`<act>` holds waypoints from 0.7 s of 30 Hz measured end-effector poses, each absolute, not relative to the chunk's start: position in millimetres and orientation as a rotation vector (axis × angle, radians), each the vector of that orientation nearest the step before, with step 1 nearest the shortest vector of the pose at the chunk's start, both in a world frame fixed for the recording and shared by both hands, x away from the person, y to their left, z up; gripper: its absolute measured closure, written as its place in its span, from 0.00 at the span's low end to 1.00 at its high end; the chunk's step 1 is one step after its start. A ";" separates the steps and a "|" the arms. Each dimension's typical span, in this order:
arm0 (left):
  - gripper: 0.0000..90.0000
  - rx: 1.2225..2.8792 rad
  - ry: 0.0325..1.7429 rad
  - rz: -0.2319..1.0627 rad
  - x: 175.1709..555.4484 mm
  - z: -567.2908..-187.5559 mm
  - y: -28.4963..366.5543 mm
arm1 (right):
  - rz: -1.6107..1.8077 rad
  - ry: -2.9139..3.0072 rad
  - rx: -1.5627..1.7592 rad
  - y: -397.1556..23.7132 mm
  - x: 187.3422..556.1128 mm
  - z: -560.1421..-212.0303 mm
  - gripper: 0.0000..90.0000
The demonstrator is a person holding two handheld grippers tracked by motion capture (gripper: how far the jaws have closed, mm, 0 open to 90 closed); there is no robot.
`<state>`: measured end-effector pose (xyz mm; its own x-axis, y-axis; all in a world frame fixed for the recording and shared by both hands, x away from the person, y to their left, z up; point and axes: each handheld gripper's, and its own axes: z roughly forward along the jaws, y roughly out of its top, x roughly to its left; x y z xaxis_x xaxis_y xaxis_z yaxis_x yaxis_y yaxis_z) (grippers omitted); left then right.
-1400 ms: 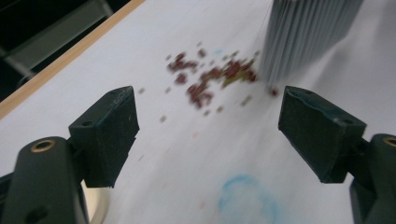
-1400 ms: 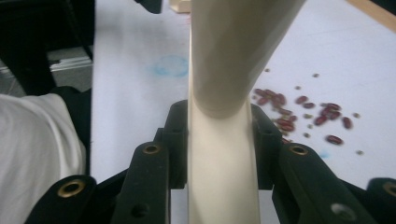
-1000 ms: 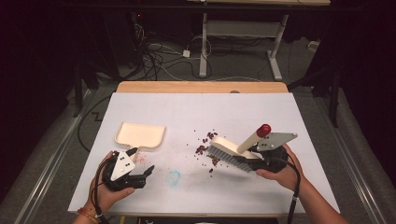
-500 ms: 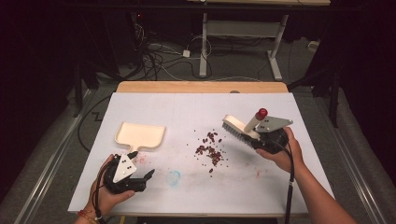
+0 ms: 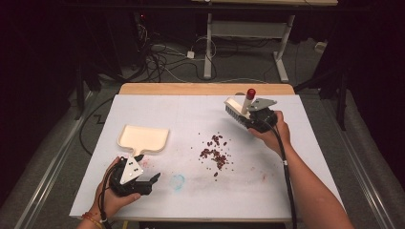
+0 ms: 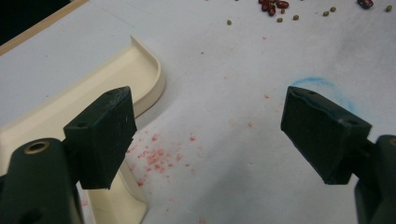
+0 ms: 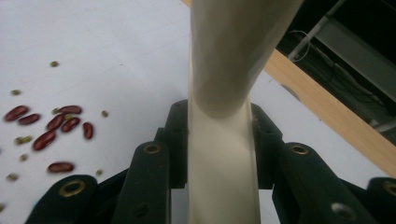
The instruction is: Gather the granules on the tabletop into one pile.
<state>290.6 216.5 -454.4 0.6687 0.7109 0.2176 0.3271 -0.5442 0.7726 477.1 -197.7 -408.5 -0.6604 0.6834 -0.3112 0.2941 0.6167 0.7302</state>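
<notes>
The right tool (image 5: 249, 118) is clamped on a brush (image 5: 237, 109) above the tabletop (image 5: 286, 191); the left tool (image 5: 149, 183) gapes beside the dustpan (image 5: 143, 138).

Your cream brush (image 5: 237, 110) with the red-tipped handle hangs tilted near the table's far right; the cream dustpan (image 5: 143, 138) lies flat at left, red beans (image 5: 216, 151) scattered between them.

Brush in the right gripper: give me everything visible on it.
The cream plastic hand brush with a red-tipped handle has a flat head with dark bristles underneath and a smooth, rounded handle that widens away from the grip. The right gripper is shut on the handle, its black fingers pressing it from both sides. It is held above the far right part of the white table, head toward the left, apart from the scattered red beans.
</notes>
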 end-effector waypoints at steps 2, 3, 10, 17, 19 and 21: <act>0.19 2.163 0.797 0.671 291.4 -455.3 216.4 | 0.861 2.264 0.762 -188.9 483.8 -412.1 0.75; 0.20 2.169 0.797 0.668 291.7 -456.3 216.0 | 0.848 2.273 0.754 -183.4 485.8 -414.6 0.75; 0.19 2.188 0.797 0.667 289.4 -457.3 215.8 | 0.705 2.299 0.560 -136.2 480.0 -431.1 0.75; 0.19 2.199 0.793 0.666 288.4 -458.1 215.6 | 0.747 2.354 0.398 -111.5 457.4 -437.1 0.75; 0.19 2.205 0.793 0.662 288.5 -458.1 215.4 | 0.758 2.372 0.346 -106.7 450.4 -438.6 0.75; 0.19 2.206 0.793 0.657 289.0 -458.5 214.6 | 0.781 2.387 0.304 -101.1 443.7 -441.5 0.75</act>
<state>289.0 214.6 -458.5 0.6850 0.6950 0.2184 0.3447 -0.5734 0.7433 443.7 -101.1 -441.5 -0.7925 0.3836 -0.4741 0.0291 0.8003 0.5989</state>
